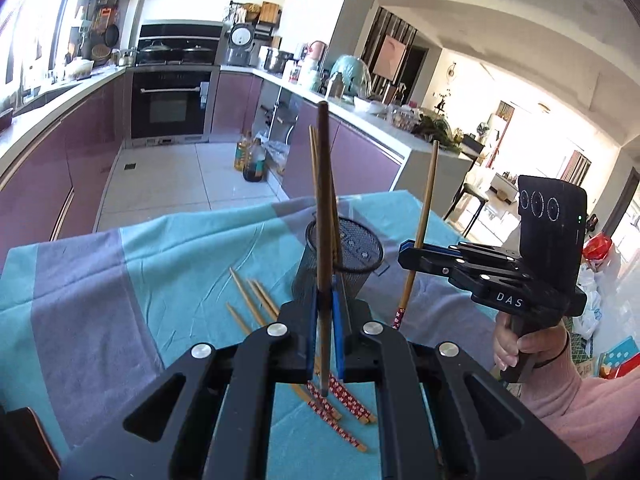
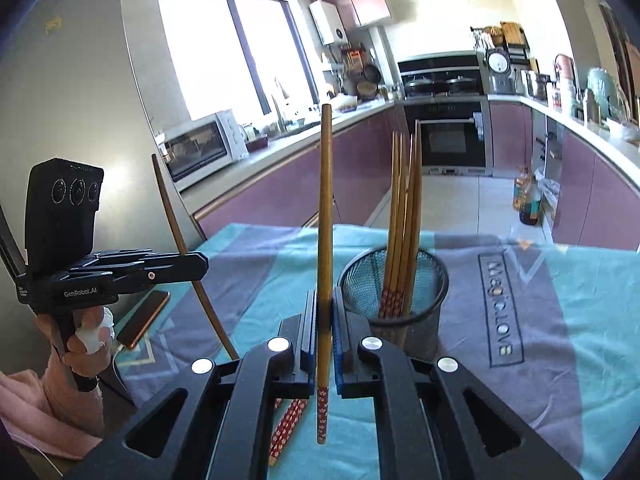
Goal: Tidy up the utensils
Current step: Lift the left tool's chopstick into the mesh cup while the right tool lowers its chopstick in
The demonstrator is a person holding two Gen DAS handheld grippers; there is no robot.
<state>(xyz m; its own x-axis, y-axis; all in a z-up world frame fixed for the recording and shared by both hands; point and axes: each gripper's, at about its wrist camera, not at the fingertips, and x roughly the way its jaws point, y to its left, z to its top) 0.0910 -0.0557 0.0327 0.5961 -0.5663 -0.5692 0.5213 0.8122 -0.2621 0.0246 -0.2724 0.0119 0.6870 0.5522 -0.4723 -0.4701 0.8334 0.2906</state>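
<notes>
**Each gripper clamps one chopstick by the mesh cup**

Left gripper (image 1: 325, 312) pinches an upright dark wooden chopstick (image 1: 324, 208); right gripper (image 2: 325, 320) pinches a light bamboo chopstick with a red patterned end (image 2: 325, 240). Just beyond both jaws, the black wire-mesh cup (image 2: 394, 300) holds several bamboo chopsticks (image 2: 404, 216). More loose chopsticks (image 1: 256, 304) lie below the left jaws.

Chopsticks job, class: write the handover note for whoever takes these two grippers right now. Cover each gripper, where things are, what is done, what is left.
Left gripper: shut on a dark chopstick, held upright.
Right gripper: shut on a light chopstick with a red patterned end, upright.
Mesh cup: stands on the teal cloth, several chopsticks already inside.
Left to do: drop both held sticks into the cup, then gather the loose chopsticks lying on the cloth.
</notes>
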